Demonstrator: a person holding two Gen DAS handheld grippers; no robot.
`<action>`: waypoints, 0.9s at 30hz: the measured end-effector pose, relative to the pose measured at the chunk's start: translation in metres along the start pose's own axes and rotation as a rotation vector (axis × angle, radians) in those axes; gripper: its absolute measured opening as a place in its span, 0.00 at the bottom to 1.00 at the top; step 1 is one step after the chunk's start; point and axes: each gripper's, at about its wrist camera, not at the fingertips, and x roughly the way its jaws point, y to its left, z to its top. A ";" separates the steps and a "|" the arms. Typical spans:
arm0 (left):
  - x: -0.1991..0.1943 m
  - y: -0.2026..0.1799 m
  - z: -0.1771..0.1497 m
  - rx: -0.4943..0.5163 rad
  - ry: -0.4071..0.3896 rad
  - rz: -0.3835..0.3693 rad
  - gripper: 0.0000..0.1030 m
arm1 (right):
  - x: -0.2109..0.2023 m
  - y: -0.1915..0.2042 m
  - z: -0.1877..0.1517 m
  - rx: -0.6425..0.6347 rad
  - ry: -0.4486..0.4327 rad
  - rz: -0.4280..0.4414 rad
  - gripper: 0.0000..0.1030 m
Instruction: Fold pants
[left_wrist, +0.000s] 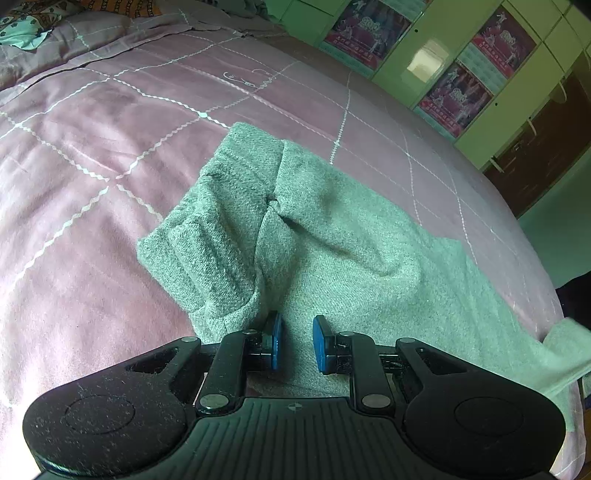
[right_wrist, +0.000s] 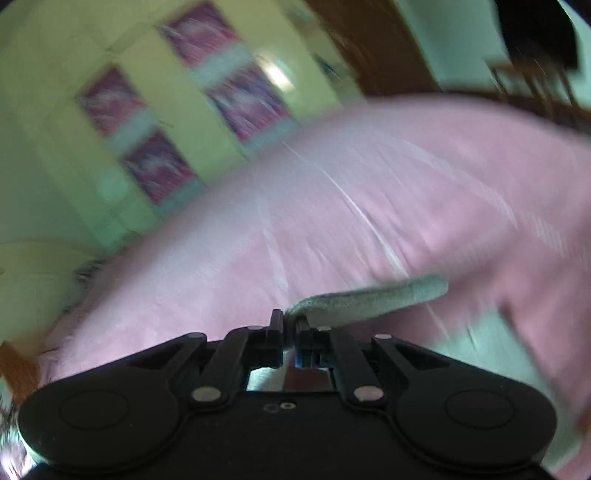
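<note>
Bed (left_wrist: 92, 155): covered by a pink quilt with white zigzag grid lines; green cabinets (left_wrist: 417, 44) bearing posters are seen toward 1 o'clock. Pants (left_wrist: 314, 236): grey-green, laid on the quilt, one part folded over toward 10 o'clock. Left gripper (left_wrist: 297, 341): jaws spread, held just above the fabric. Right gripper (right_wrist: 290, 326): jaws pinched on a pants edge extending toward 3 o'clock; view blurred.
</note>
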 end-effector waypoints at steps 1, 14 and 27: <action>0.000 0.000 0.000 -0.002 -0.001 -0.002 0.20 | -0.017 0.007 0.001 -0.028 -0.050 0.018 0.05; 0.001 -0.003 0.003 0.029 0.021 0.006 0.20 | -0.052 -0.096 -0.106 0.352 0.079 -0.133 0.21; -0.002 -0.003 0.001 0.025 0.001 0.007 0.20 | -0.054 -0.089 -0.095 0.217 0.086 -0.331 0.04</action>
